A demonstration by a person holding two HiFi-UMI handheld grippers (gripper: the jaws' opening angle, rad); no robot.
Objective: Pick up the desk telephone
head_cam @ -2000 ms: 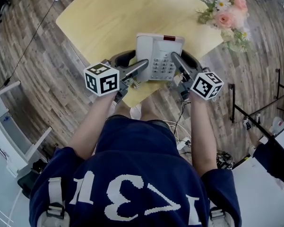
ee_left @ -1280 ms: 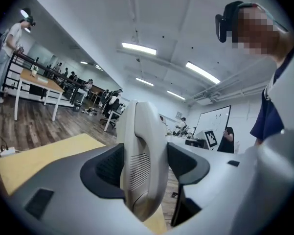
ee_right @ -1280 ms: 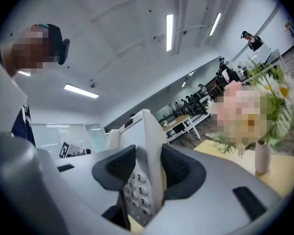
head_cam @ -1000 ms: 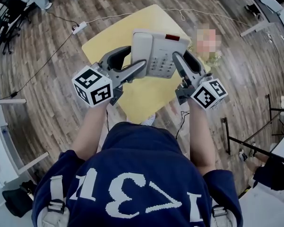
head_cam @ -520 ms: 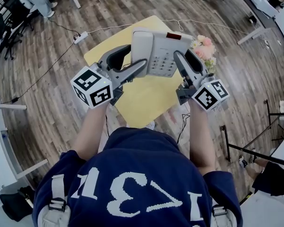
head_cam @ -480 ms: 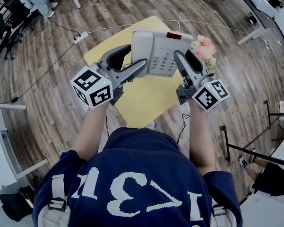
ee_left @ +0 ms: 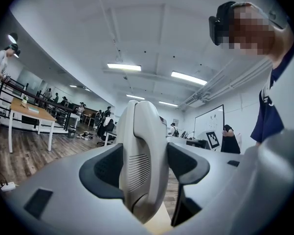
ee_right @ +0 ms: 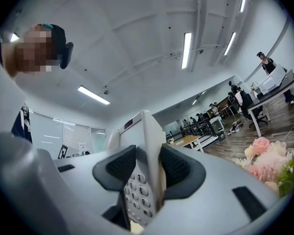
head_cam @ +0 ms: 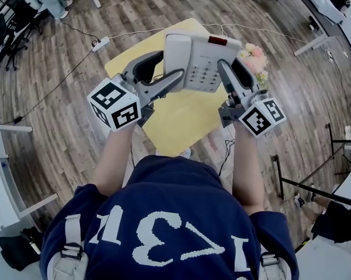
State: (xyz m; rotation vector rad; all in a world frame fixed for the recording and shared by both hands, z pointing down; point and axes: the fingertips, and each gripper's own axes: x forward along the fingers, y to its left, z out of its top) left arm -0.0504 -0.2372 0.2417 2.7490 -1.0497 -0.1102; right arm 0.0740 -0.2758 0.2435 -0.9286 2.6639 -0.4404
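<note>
Both grippers are clamped down on the desk telephone (head_cam: 201, 60). The left gripper (ee_left: 144, 168) has its dark pads squeezed onto the phone's left edge, the side where the handset sits. The right gripper (ee_right: 147, 173) is pinching the right edge, right next to the keypad (ee_right: 136, 199). Neither one is spread wide or pressed flat together; they're each closed on a slab of grey plastic. The phone is up in the air between them, out in front of the person and well clear above the yellow table (head_cam: 181, 118), with the pink flowers (head_cam: 254, 60) off to its right. My guess on the two-sided hold: the body is wide and kinda slippery, so gripping opposite edges keeps it level instead of letting it swing off one side. Grabbing the handset edge along with the base probably also stops the handset sliding out of its cradle. The lift looks basically done to me.
</note>
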